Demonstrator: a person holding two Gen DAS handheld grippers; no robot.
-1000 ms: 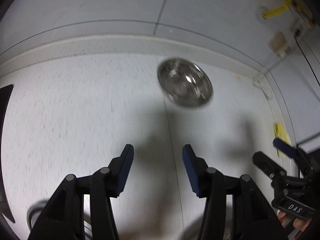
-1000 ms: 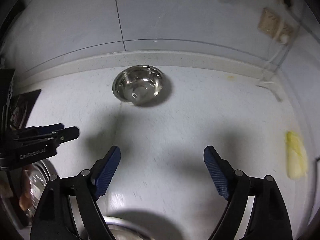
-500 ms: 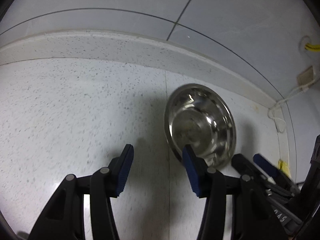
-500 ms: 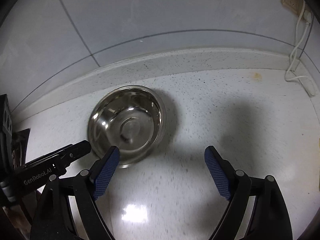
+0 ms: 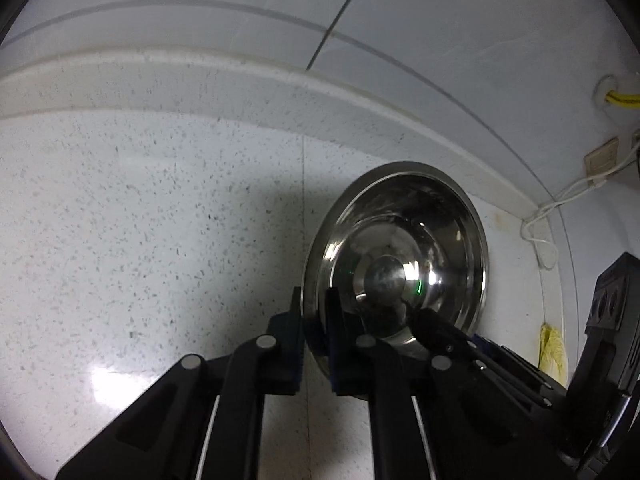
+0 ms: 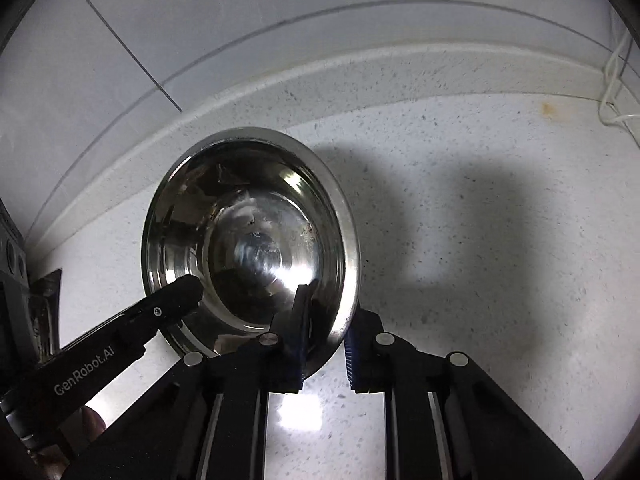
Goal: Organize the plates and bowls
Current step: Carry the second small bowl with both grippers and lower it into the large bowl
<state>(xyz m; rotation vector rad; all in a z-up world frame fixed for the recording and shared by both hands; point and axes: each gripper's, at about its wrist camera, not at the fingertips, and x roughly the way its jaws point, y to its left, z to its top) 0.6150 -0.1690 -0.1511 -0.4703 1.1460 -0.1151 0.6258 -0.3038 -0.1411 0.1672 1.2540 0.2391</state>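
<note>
Nearest to me, my left gripper [image 5: 314, 332] is pinched onto the near-left rim of the round, shiny stainless-steel bowl [image 5: 400, 256], one blue-padded finger outside the wall and one inside, with the thin metal edge between them. My right gripper [image 6: 324, 340] has closed on the same bowl's rim at its near-right side, again with a pad on either face of the wall, though there the outer pad looks just off the metal, so I judge that hold the looser of the two. The bowl sits on the pale speckled stone countertop [image 5: 140, 240], close to the raised backsplash ledge [image 5: 180, 84], and appears empty, its mirrored bottom only throwing back glare. To lift it well, I think I should firm up the right pinch before raising anything, then bring both hands up together and level, since a smooth steel rim caught on two narrow edges could pivot or slide out if one side leads. Keeping the pads deep on the wall, not at the very lip, should help. Beyond the bowl, a white cable [image 5: 560, 208] trails along the ledge toward a beige wall socket [image 5: 602, 160] on the grey tiled wall [image 5: 440, 20]; I would steer clear of it.
</note>
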